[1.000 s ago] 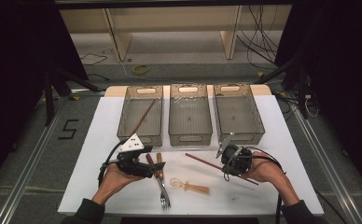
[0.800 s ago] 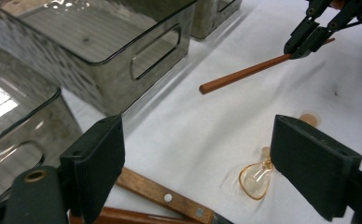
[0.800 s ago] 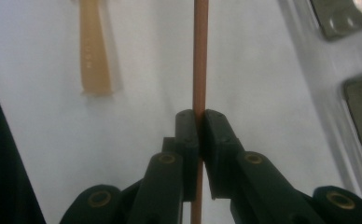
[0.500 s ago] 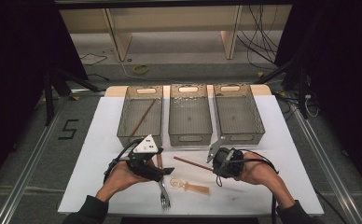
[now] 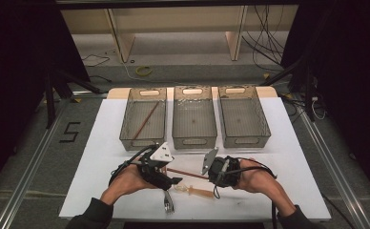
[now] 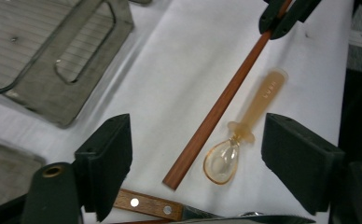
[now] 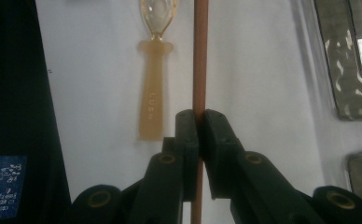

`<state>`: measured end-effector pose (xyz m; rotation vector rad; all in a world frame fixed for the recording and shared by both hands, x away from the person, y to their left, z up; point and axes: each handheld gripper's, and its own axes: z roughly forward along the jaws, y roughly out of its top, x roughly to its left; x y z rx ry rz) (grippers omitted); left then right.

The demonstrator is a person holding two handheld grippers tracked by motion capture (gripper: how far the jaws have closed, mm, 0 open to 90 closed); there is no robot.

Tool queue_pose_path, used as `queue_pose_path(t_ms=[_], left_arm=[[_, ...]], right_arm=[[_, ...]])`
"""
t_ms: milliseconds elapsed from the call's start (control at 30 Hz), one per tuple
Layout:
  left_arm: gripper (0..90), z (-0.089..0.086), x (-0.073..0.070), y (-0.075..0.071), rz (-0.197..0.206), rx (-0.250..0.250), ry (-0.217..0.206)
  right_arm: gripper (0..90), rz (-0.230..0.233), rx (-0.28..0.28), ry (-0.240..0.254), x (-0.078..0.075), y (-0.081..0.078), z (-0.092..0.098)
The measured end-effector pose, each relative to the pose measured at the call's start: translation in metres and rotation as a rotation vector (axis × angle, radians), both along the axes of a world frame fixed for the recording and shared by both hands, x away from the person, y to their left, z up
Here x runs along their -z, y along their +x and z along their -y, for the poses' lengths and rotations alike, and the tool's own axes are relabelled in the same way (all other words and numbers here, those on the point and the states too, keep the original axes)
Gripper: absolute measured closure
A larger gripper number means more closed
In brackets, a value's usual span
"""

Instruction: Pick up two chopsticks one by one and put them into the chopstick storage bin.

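Observation:
A brown chopstick [image 5: 188, 173] hangs level just above the white table [image 5: 102, 143], and my right gripper [image 5: 210, 174] is shut on its right part. In the right gripper view the pads [image 7: 188, 128] pinch the chopstick [image 7: 200, 56]. My left gripper [image 5: 176, 181] faces it from the left, open, its jaws having just been closing a little. In the left gripper view the chopstick's free end [image 6: 177, 175] and the bowl of an amber plastic spoon [image 6: 223, 161] show between the wide jaws, untouched. The spoon [image 5: 196, 191] lies flat below the chopstick.
Three clear grey bins [image 5: 192, 117] stand in a row at the back; the left bin [image 5: 128, 138] holds another chopstick [image 5: 145, 121]. A wood-handled fork [image 5: 167, 202] lies near the front edge, and its handle [image 6: 146, 205] sits under my left gripper.
Both hands moved toward the middle of the table. The right gripper carried the chopstick leftward, and the left gripper came right to meet its free end.

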<state>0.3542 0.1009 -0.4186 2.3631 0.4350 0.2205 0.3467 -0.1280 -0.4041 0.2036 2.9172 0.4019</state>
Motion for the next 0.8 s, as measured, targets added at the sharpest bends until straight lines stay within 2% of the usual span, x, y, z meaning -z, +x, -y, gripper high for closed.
queue_pose_path(t_ms=[100,333,500,633,800], left_arm=[[31.9,0.004,-0.001,-0.003,0.014,0.031,0.040],[45.2,0.010,0.000,-0.005,0.018,0.094,0.098],[53.0,0.013,0.000,-0.006,0.011,0.117,0.124],[57.3,0.016,0.001,-0.008,0.032,0.146,0.139],[63.0,0.019,0.002,-0.011,0.030,0.177,0.161]], right_arm=[[85.2,0.001,-0.007,0.001,-0.001,-0.003,-0.003],[85.2,0.009,-0.030,-0.008,-0.001,-0.008,-0.007],[85.2,0.018,-0.045,-0.014,0.000,-0.010,-0.011],[85.2,0.005,-0.048,-0.013,0.000,-0.013,-0.013],[85.2,0.016,-0.070,-0.013,0.000,-0.013,-0.013]])
